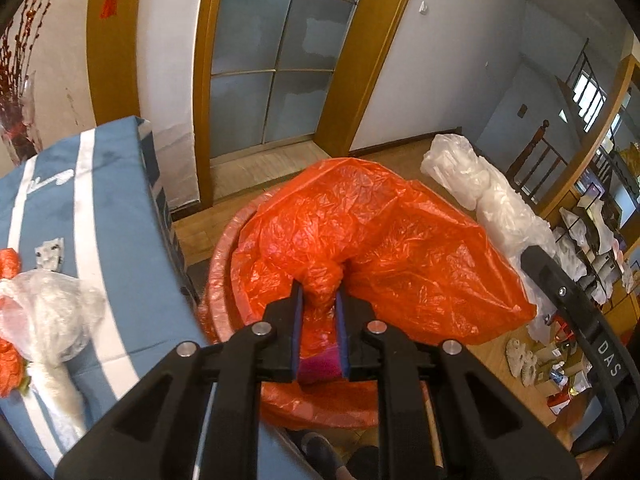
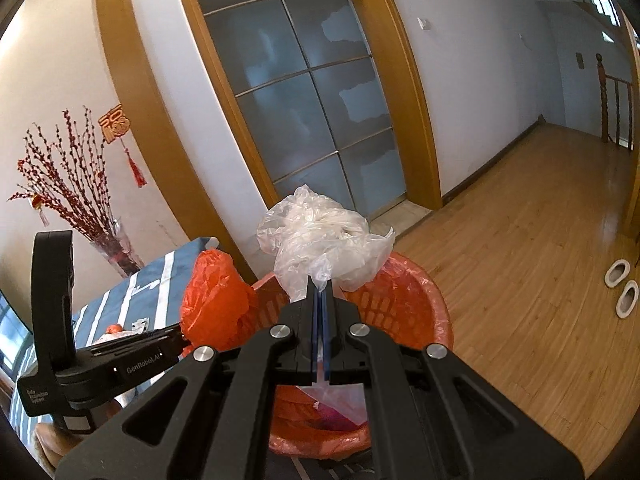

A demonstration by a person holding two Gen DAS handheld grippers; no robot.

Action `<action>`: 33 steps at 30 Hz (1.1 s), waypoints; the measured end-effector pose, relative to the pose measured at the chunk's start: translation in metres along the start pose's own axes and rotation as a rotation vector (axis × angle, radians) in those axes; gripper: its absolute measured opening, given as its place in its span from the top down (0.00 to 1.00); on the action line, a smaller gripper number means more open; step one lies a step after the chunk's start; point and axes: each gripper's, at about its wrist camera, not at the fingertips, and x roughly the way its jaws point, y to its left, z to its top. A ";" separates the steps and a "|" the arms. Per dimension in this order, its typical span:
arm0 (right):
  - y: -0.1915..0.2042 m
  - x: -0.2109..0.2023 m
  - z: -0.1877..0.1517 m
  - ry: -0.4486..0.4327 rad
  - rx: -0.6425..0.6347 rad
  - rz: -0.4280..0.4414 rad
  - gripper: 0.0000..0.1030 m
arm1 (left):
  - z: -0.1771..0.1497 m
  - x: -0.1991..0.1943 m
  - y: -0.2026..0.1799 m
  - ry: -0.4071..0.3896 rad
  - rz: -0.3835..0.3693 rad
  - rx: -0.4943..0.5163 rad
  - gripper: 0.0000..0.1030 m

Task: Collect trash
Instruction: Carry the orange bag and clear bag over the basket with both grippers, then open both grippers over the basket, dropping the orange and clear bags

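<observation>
My left gripper [image 1: 319, 293] is shut on a twisted bunch of a crumpled orange plastic bag [image 1: 360, 236], held over an orange basket bin [image 1: 224, 264] lined with orange plastic. The right wrist view shows that bag [image 2: 212, 292] at the left gripper's [image 2: 182, 334] tip. My right gripper [image 2: 321, 285] is shut on a crumpled clear plastic bag [image 2: 320, 236], held above the same bin [image 2: 416, 300]. That clear bag [image 1: 480, 184] and the right gripper's body show at the right of the left wrist view. On the blue-and-white table [image 1: 100, 208] lie more clear plastic [image 1: 52, 312] and orange scraps [image 1: 10, 260].
The table stands left of the bin, with a vase of red branches [image 2: 108, 248] at its far end. Behind are a wood-framed glass door [image 2: 304, 100] and white wall. Wooden floor [image 2: 520, 240] spreads to the right, with slippers [image 2: 622, 288] on it. Shelves of clutter [image 1: 580, 260] stand at right.
</observation>
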 end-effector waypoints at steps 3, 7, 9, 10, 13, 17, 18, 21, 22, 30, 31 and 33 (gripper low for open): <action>-0.004 0.008 -0.001 0.011 0.009 0.010 0.98 | 0.000 0.010 -0.001 0.012 0.004 -0.003 0.82; -0.006 0.019 -0.005 0.033 0.009 0.012 0.93 | -0.004 0.024 0.002 0.034 0.012 -0.007 0.69; -0.008 0.022 -0.008 0.041 0.012 0.007 0.85 | -0.006 0.027 0.005 0.043 0.015 -0.009 0.63; -0.009 0.022 -0.009 0.041 0.015 0.003 0.73 | -0.007 0.029 0.008 0.047 0.020 -0.010 0.60; -0.012 0.019 -0.011 0.033 0.021 -0.013 0.63 | -0.010 0.028 0.014 0.049 0.040 -0.010 0.57; -0.012 0.014 -0.010 0.024 0.010 -0.032 0.63 | -0.013 0.015 0.029 0.028 0.067 -0.021 0.49; -0.011 0.011 -0.009 0.019 0.003 -0.035 0.63 | -0.014 0.009 0.032 0.018 0.075 -0.025 0.49; -0.005 0.006 -0.009 0.014 -0.014 -0.031 0.63 | -0.018 -0.008 0.043 -0.011 0.102 -0.030 0.45; -0.001 0.004 -0.009 0.013 -0.022 -0.028 0.63 | -0.020 -0.014 0.047 -0.021 0.114 -0.029 0.44; 0.043 0.000 -0.018 0.039 -0.098 0.040 0.63 | -0.042 -0.066 0.086 -0.081 0.204 -0.064 0.38; 0.053 0.001 -0.021 0.048 -0.115 0.056 0.63 | -0.045 -0.071 0.092 -0.086 0.213 -0.074 0.38; 0.071 0.003 -0.028 0.068 -0.142 0.088 0.63 | -0.053 -0.085 0.106 -0.097 0.236 -0.095 0.38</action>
